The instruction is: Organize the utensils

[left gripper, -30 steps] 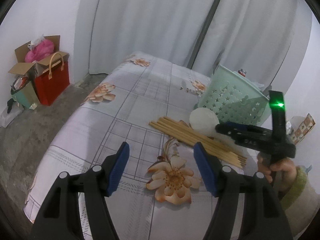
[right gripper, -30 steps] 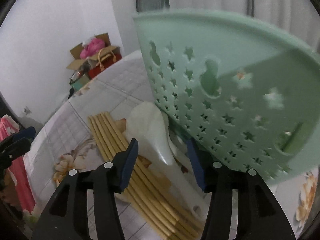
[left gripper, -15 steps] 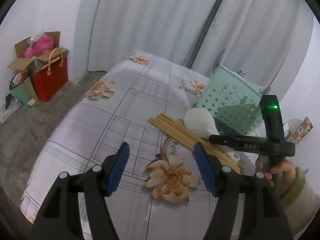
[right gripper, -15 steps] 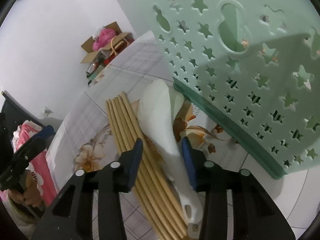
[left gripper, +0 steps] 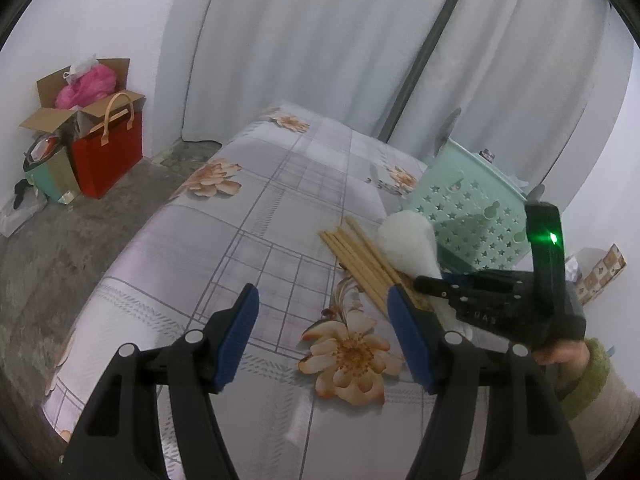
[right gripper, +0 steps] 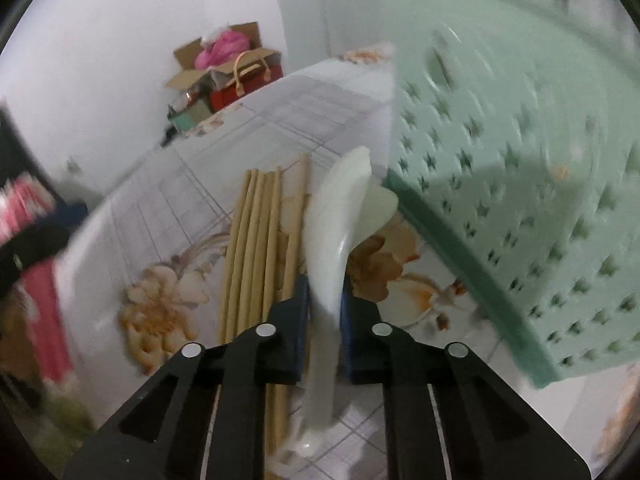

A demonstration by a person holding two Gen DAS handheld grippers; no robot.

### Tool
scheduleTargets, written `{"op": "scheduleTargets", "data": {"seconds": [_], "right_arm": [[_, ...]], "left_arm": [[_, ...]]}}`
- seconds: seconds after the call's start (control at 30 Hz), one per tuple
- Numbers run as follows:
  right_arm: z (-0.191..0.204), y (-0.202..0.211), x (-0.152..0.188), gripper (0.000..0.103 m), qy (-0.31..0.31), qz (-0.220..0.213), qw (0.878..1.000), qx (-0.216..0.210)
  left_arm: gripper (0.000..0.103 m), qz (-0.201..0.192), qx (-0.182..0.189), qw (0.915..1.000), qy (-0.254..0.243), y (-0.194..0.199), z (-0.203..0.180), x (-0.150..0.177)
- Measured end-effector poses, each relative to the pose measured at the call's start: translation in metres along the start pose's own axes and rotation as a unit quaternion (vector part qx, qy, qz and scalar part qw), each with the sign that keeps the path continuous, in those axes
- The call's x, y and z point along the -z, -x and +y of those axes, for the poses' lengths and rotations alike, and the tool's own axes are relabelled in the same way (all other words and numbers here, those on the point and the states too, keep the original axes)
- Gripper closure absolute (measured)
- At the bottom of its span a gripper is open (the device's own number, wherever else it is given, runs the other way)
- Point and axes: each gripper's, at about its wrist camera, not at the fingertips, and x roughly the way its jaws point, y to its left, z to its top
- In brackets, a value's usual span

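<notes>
The white rice paddle, lying beside the bamboo chopsticks on the floral tablecloth next to the green basket, was now pinched at its handle by the right gripper, whose jaws had closed from wide open a second earlier. The left gripper stayed wide open and empty, so lifting into the basket probably came next.

Floral bed carries chopsticks (bundled) and basket.
</notes>
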Motion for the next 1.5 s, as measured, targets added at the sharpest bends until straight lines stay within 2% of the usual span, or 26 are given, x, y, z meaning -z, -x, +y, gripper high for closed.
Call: {"op": "scheduleTargets", "data": {"seconds": [0.07, 0.13, 0.17, 0.23, 0.27, 0.37, 0.43, 0.47, 0.53, 0.57, 0.63, 0.73, 0.77, 0.87, 0.97, 1.13, 1.2, 1.33, 1.5], "right_arm": [[0.018, 0.007, 0.002, 0.094, 0.062, -0.010, 0.997, 0.041], [0.038, 0.009, 0.007, 0.095, 0.124, -0.019, 0.989, 0.083], [0.053, 0.009, 0.012, 0.095, 0.174, -0.025, 0.978, 0.116], [0.072, 0.007, 0.019, 0.095, 0.239, -0.032, 0.958, 0.153], [0.082, 0.008, 0.027, 0.095, 0.283, -0.038, 0.942, 0.176], [0.105, 0.002, 0.040, 0.096, 0.363, -0.042, 0.906, 0.215], [0.110, 0.003, 0.048, 0.094, 0.386, -0.043, 0.895, 0.219], [0.111, 0.005, 0.053, 0.091, 0.391, -0.043, 0.894, 0.214], [0.111, 0.011, 0.055, 0.079, 0.386, -0.045, 0.900, 0.199], [0.112, 0.013, 0.053, 0.077, 0.380, -0.046, 0.904, 0.191], [0.108, 0.021, 0.053, 0.075, 0.360, -0.046, 0.916, 0.170], [0.099, 0.037, 0.048, 0.073, 0.306, -0.047, 0.942, 0.127], [0.093, 0.043, 0.046, 0.073, 0.278, -0.047, 0.953, 0.107], [0.077, 0.055, 0.040, 0.073, 0.200, -0.050, 0.977, 0.056], [0.071, 0.063, 0.044, 0.072, 0.129, -0.055, 0.990, 0.014], [0.051, 0.068, 0.047, 0.072, 0.040, -0.057, 0.997, -0.027], [0.045, 0.069, 0.049, 0.072, 0.018, -0.056, 0.998, -0.037], [0.046, 0.078, 0.051, 0.072, -0.004, -0.056, 0.997, -0.045], [0.041, 0.077, 0.055, 0.072, -0.011, -0.058, 0.997, -0.054]], "left_arm": [[0.038, -0.001, -0.001, 1.0000, 0.001, 0.001, 0.001, 0.000], [0.038, -0.003, -0.003, 1.0000, 0.002, 0.002, 0.001, -0.001], [0.038, -0.004, -0.003, 1.0000, 0.003, 0.003, 0.001, -0.001], [0.038, -0.007, -0.005, 1.0000, 0.005, 0.006, 0.003, -0.001], [0.038, -0.008, -0.007, 0.9999, 0.006, 0.006, 0.004, -0.001], [0.038, -0.011, -0.012, 0.9998, 0.012, 0.008, 0.010, -0.002], [0.038, -0.012, -0.016, 0.9997, 0.017, 0.009, 0.014, -0.002], [0.038, -0.012, -0.017, 0.9996, 0.019, 0.010, 0.015, -0.003], [0.038, -0.013, -0.019, 0.9995, 0.023, 0.011, 0.018, -0.002], [0.038, -0.013, -0.019, 0.9994, 0.024, 0.011, 0.019, -0.002], [0.038, -0.010, -0.018, 0.9994, 0.028, 0.011, 0.020, -0.002], [0.038, -0.003, -0.014, 0.9994, 0.032, 0.007, 0.021, 0.000], [0.038, 0.001, -0.011, 0.9994, 0.033, 0.005, 0.021, 0.001], [0.038, 0.013, -0.001, 0.9993, 0.036, -0.001, 0.020, 0.006], [0.039, 0.023, 0.015, 0.9988, 0.042, -0.008, 0.021, 0.010], [0.048, 0.038, 0.036, 0.9971, 0.055, -0.020, 0.022, 0.013], [0.055, 0.043, 0.039, 0.9967, 0.057, -0.025, 0.021, 0.014], [0.074, 0.058, 0.034, 0.9962, 0.055, -0.040, 0.020, 0.013], [0.079, 0.070, 0.037, 0.9952, 0.057, -0.055, 0.021, 0.011]]}}
